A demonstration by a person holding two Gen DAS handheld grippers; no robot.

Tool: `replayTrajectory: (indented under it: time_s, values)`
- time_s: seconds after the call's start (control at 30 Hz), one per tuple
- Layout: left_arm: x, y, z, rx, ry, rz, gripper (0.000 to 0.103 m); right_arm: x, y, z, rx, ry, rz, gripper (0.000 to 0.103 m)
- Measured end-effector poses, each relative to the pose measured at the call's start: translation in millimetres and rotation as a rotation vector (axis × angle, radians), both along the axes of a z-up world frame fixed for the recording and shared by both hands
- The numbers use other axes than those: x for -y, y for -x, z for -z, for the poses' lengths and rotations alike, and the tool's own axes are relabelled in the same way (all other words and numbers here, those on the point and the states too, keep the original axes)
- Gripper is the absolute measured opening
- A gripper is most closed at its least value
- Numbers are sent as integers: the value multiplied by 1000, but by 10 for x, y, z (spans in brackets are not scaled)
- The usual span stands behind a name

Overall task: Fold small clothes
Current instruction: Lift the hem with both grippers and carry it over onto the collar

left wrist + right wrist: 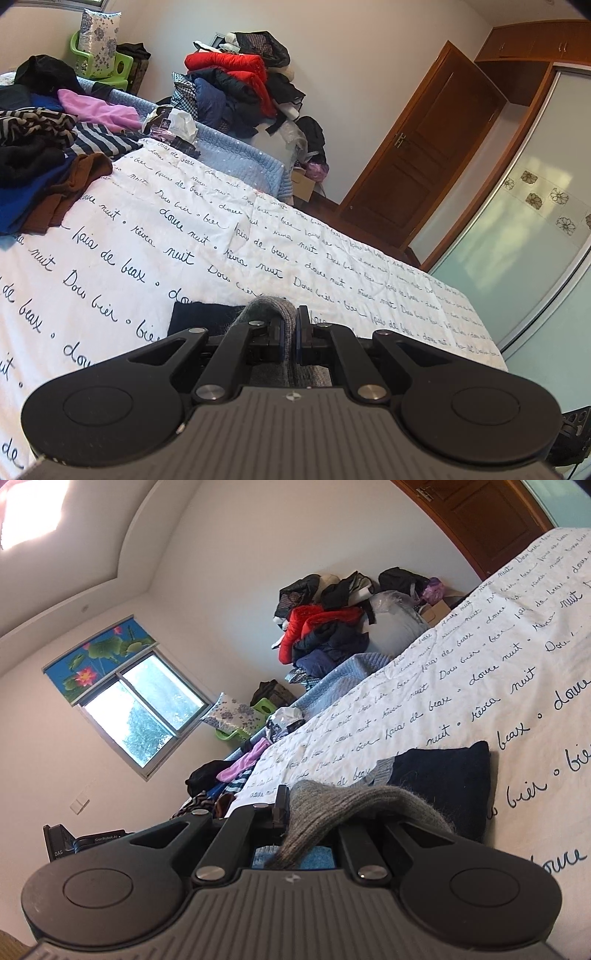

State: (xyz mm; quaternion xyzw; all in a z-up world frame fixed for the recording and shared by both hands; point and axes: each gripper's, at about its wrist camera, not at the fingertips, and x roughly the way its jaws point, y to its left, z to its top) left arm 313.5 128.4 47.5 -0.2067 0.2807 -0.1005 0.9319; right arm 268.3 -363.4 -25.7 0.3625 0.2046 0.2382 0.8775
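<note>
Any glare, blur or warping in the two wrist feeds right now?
Left wrist: sharp, daylight reflections on the sliding door, fisheye bends the door frame. Right wrist: window blown out, bright patch top left, horizon tilted; grey knit at the gripper stays sharp.

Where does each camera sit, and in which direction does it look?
Left wrist view: it sits on the left gripper, which is shut on the grey knitted garment, and looks across the white bed cover with black handwriting towards the brown wooden door.
Right wrist view: it sits on the right gripper, tilted, gripping the same garment, facing the window.
Both show the bed cover, the red jacket pile and the dark navy folded cloth.
</note>
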Motion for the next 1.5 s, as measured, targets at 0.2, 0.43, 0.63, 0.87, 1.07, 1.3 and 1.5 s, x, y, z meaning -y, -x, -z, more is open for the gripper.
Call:
replayTrajectory:
  time_s: [0.2, 0.43, 0.63, 0.87, 1.07, 1.3, 1.5]
  values:
    - [25, -334, 192, -50, -13, -11, 6, 1, -251, 128, -42, 3, 14, 5]
    - [19, -632, 484, -114, -11, -29, 6, -50, -528, 259, -106, 40, 24, 5]
    - [-25, -790, 601, -134, 26, -53, 6, -36, -691, 363, -140, 51, 37, 5]
    - [-49, -919, 658, -138, 52, -77, 6, 33, -830, 431, -163, 22, 60, 5]
    - [-39, -1064, 754, -167, 78, -88, 6, 38, -993, 476, -190, 5, 62, 6]
    - [-108, -1194, 929, -230, 171, -108, 8, 71, -1138, 612, -278, -28, 83, 7]
    - [-213, -1228, 954, -232, 270, -119, 9, 142, -1220, 712, -319, -102, 94, 11]
